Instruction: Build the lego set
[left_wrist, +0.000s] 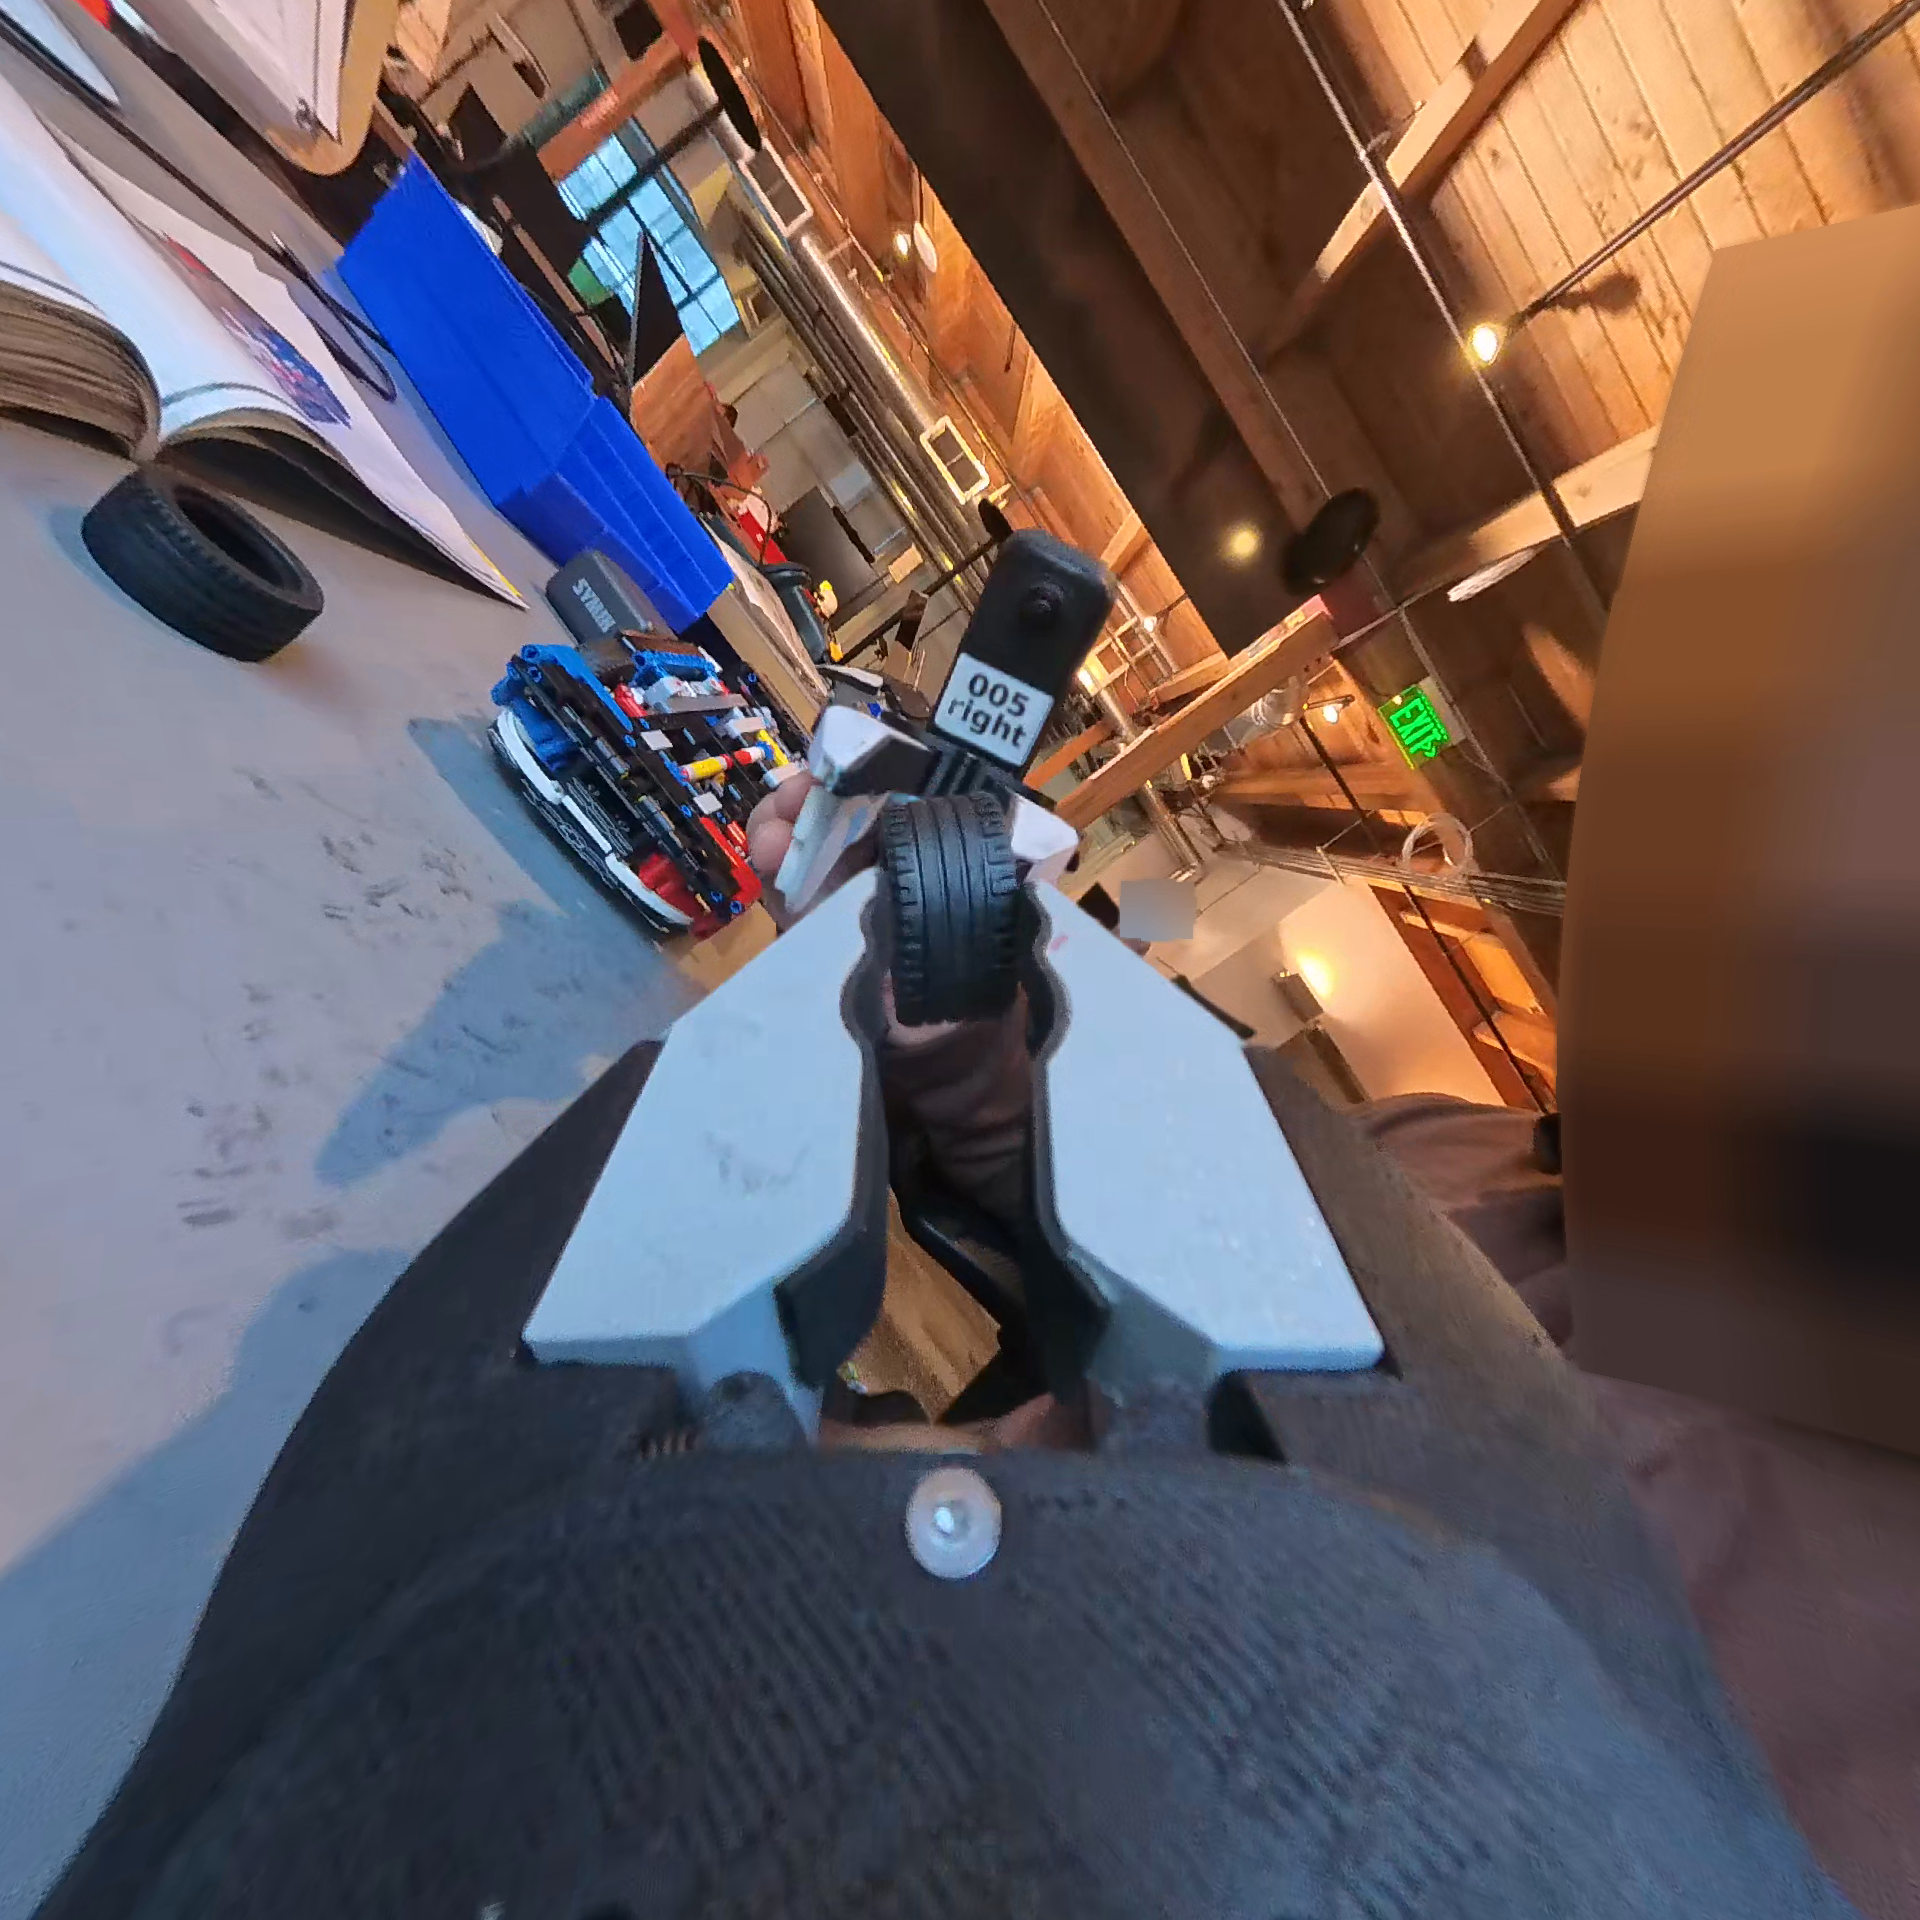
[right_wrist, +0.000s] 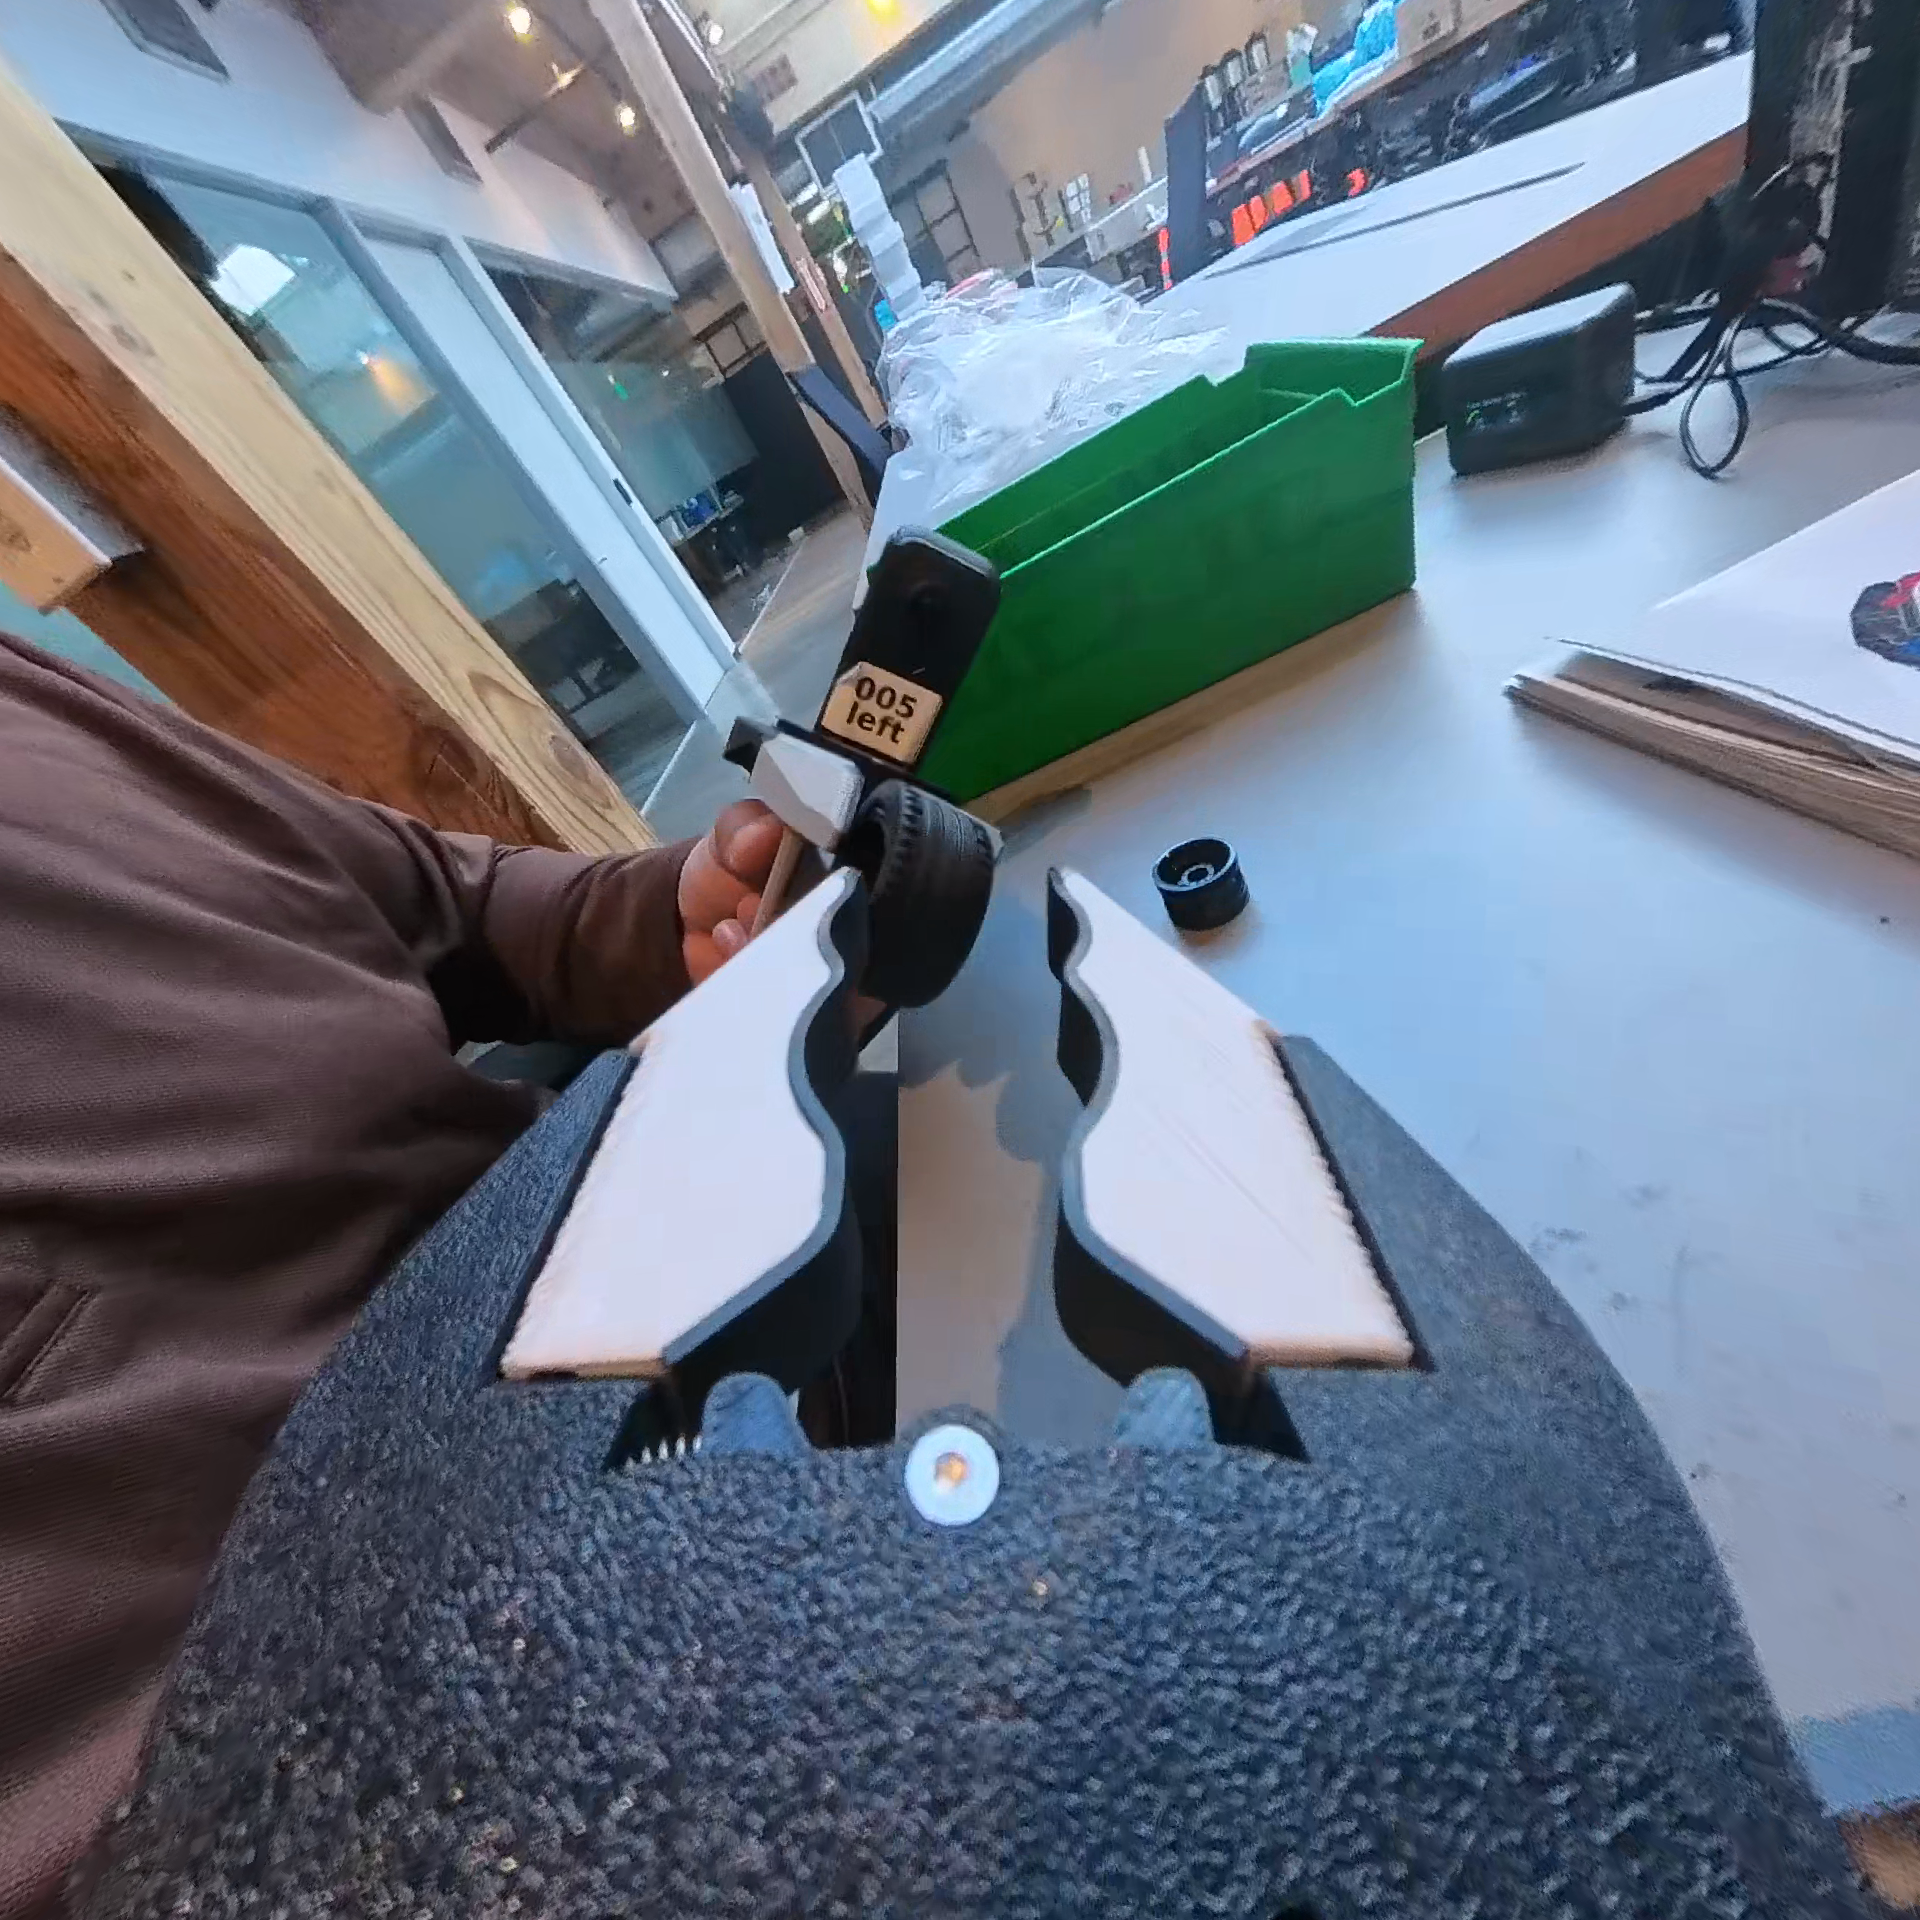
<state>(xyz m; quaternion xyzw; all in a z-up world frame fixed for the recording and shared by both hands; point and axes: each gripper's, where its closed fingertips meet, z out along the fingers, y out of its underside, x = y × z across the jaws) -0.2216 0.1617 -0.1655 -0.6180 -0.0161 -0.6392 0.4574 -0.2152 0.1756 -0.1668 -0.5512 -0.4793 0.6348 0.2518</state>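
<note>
The left gripper (left_wrist: 951, 935) is clamping a black rubber tyre (left_wrist: 948, 914) at its fingertips, tread outward, probably presenting it for a rim. The right gripper (right_wrist: 951, 894) is facing it with jaws standing apart, empty, the tyre just beside its left finger. Beyond its right finger a black wheel rim (right_wrist: 1202, 883) is lying on the table (right_wrist: 1558, 1039). Farther off the left gripper, a spare tyre (left_wrist: 203, 577) and the partly built car (left_wrist: 644, 769) are waiting.

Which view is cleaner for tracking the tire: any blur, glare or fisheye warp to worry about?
Left wrist view: tire sharp, evenly lit, clamped in the left gripper; ceiling beams bow from fisheye, lamps flare, a mosaic patch covers the right edge. Right wrist view: the same tire is slightly soft, half hidden by a finger of the open right gripper; table evenly lit.
</note>
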